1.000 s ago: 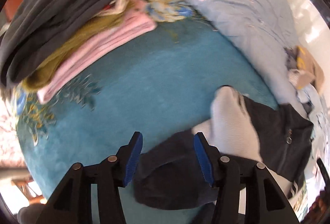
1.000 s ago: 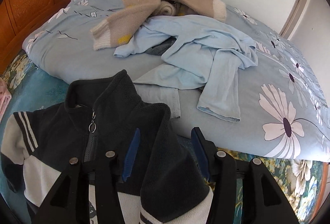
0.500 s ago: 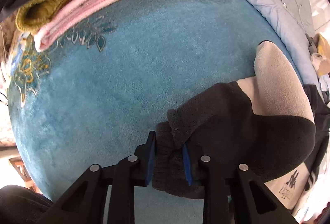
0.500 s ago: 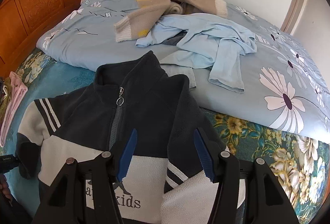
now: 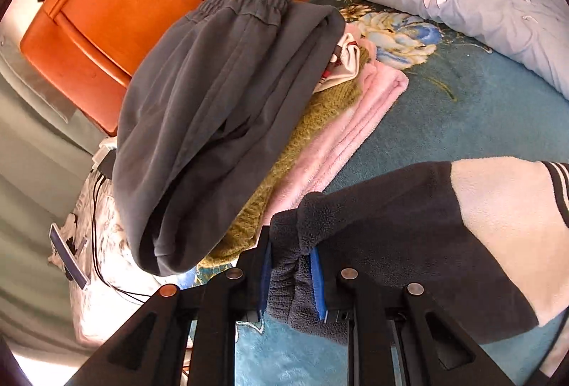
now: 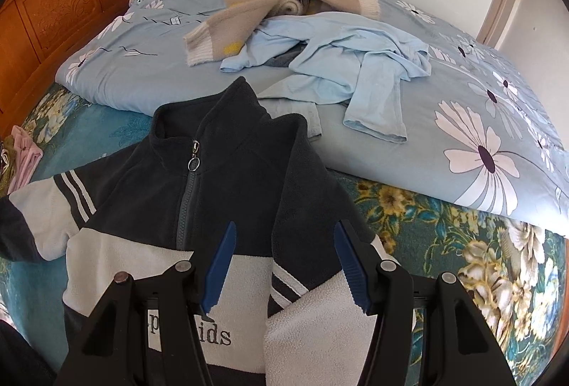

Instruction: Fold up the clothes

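Garment: the fleece jacket (image 6: 227, 179), dark with white panels and stripes, lies front-up at centre and lower left of the right wrist view, zip closed, collar toward the top of the frame.
Left gripper (image 5: 290, 274): jaws closed on the dark cuff of the jacket sleeve (image 5: 409, 229), at lower centre of the left wrist view; the sleeve runs off to the right of that frame.
Right gripper (image 6: 281, 265): jaws apart, holding nothing, poised over the jacket chest and the other sleeve, which already lies folded across the front at lower right.
Step in hand, as judged: bringing the held sleeve across the chest.
How to do it well: keep the cuff pinched firmly, carry it low and flat, lay it parallel to the zip, and let the free gripper steady the body so the fleece does not drag or bunch.
Risk: thick fleece may slip or crease at the shoulder.
Surface: a teal floral bed cover (image 6: 462, 243).
Surroundings: a folded stack (image 5: 227, 108) at centre left of the left wrist view; unfolded clothes (image 6: 320, 41) on a pale blue quilt (image 6: 480, 122), upper centre; wooden headboard (image 6: 46, 12), upper left.
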